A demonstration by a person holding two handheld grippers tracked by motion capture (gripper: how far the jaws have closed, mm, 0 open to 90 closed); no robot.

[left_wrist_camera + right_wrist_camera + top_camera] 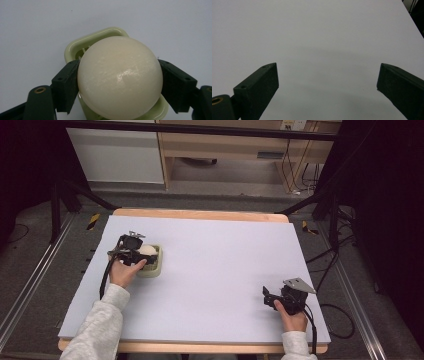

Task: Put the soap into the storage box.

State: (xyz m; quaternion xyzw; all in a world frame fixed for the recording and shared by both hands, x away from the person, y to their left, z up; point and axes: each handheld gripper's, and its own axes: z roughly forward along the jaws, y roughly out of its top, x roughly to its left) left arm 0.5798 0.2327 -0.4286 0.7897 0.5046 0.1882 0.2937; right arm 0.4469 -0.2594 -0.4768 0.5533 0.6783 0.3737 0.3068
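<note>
Two grippers are ours here: the left gripper (119, 82) pinches a cream ball (120, 77), a pad pressed on either side, directly above the pale green basket (152, 265) (whether the ball touches it we cannot tell). Well away from the basket, the right gripper (328, 82) holds its jaws spread over the bare white table (215, 270).

Smooth, glossy cream ball (119, 77), waxy sheen with faint scuffs. Pale green plastic basket (75, 47), smooth, slightly shiny. Matt black plastic on left gripper (119, 87). Matt, paper-like white table (225, 265) top, bare wood along its far edge.
</note>
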